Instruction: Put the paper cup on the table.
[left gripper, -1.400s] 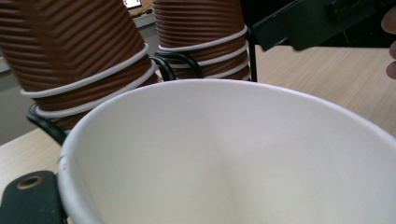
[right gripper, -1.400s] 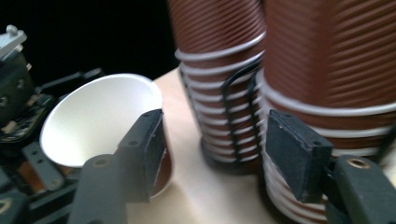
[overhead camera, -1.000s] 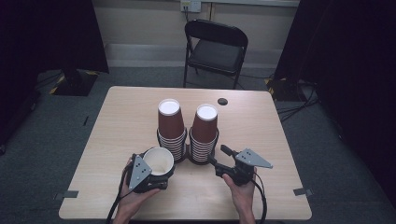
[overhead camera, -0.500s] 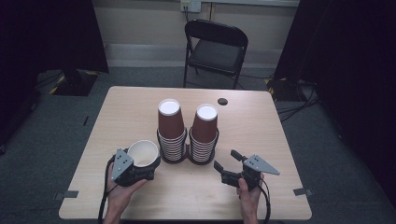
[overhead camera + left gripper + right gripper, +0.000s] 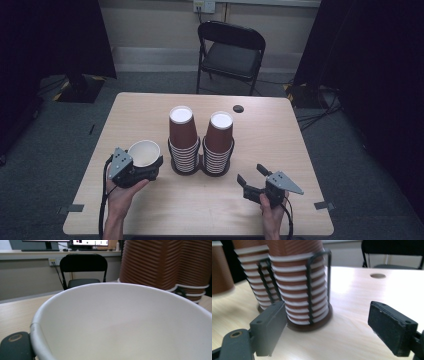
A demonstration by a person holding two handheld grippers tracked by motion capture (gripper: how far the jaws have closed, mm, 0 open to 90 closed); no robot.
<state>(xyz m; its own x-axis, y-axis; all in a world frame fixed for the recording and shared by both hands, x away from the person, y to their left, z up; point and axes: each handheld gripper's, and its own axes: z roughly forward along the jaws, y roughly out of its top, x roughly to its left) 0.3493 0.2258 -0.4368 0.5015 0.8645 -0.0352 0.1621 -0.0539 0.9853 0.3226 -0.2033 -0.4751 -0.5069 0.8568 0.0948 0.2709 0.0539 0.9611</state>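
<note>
Cup: single paper cup (image 5: 144,152), brown outside and white inside, at the lower left of the high view, above the near left part of the table (image 5: 280,130); its mouth faces up and tilts toward the camera.
Left gripper: left gripper (image 5: 150,167) carries the cup, with the person's hand wrapped round its body; in the left gripper view the cup's white interior (image 5: 125,325) takes up most of the frame and one black jaw shows at the bottom left, against the cup's outer wall. Exactly how the pads bear on the rim I cannot tell, since the cup hides them.
Right gripper: right gripper (image 5: 252,175) at the lower right of the high view, jaws spread wide with nothing between them; they have just been opening. In the right gripper view its two black jaws stand far apart over bare table.
Stacks: two tall stacks of brown cups, left stack (image 5: 182,140) and right stack (image 5: 218,142), side by side at the middle of the table, just right of the held cup.
Holder: black wire holder (image 5: 310,290) rings the lower part of the stacks; its round base rests on the table.
Between the grippers: the stacks and holder stand between the two grippers.
Table hole: small dark round hole (image 5: 238,108) toward the upper right of the tabletop.
Chair: black folding chair (image 5: 230,50) beyond the far edge of the table, at the top centre.
</note>
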